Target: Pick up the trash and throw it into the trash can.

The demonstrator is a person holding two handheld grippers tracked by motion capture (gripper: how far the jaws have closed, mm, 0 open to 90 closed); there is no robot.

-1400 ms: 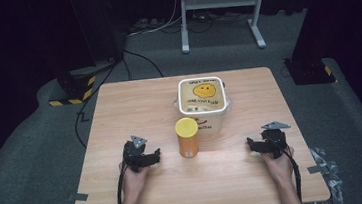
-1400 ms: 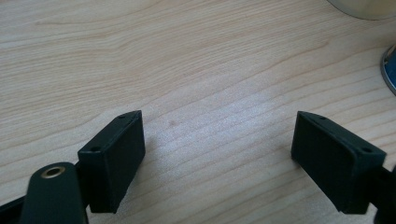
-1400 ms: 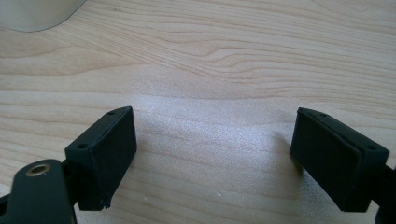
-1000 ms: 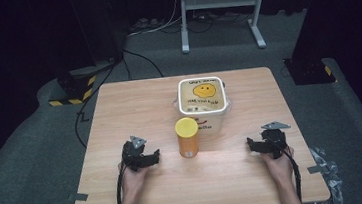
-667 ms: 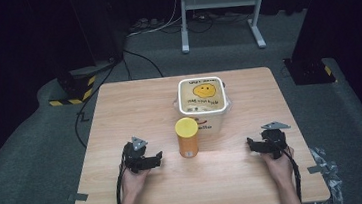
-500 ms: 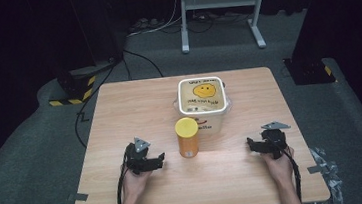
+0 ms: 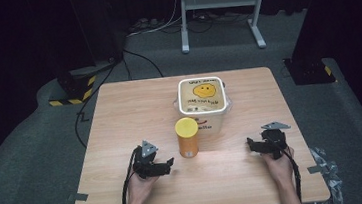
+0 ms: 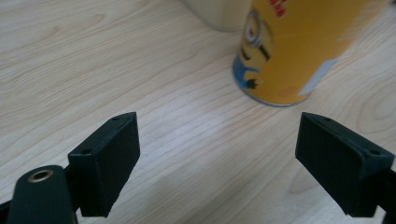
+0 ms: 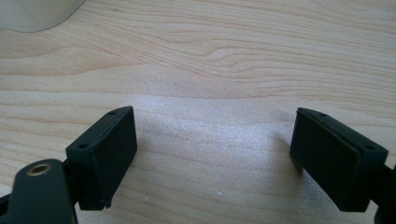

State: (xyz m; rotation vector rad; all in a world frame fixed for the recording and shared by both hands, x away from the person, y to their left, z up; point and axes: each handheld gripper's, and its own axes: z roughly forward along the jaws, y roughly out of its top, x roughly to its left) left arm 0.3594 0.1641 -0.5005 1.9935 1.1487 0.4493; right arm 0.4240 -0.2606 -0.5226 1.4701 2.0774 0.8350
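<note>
One yellow canister (image 7: pixel 187 137) stands upright near the middle of the wooden table (image 7: pixel 119 108), just in front of the white lidded tub (image 7: pixel 202 98). Left gripper (image 7: pixel 167 164) sits near the canister, apart from it, its jaws having just been opening and now wide with only bare tabletop between them. Right gripper (image 7: pixel 251 144) rests well to the right, jaws wide and empty.

A light wooden table (image 7: pixel 119 103) stands on grey carpet (image 7: pixel 29 162) in a dark room, its surroundings falling into black at nine and three o'clock. At twelve o'clock a white metal stand (image 7: pixel 219 0) rests on the floor, with cables (image 7: pixel 156 24) trailing beside it. At ten o'clock sits a black base with yellow-black hazard tape (image 7: pixel 70 92). Bright light pools on the tabletop near six o'clock.
</note>
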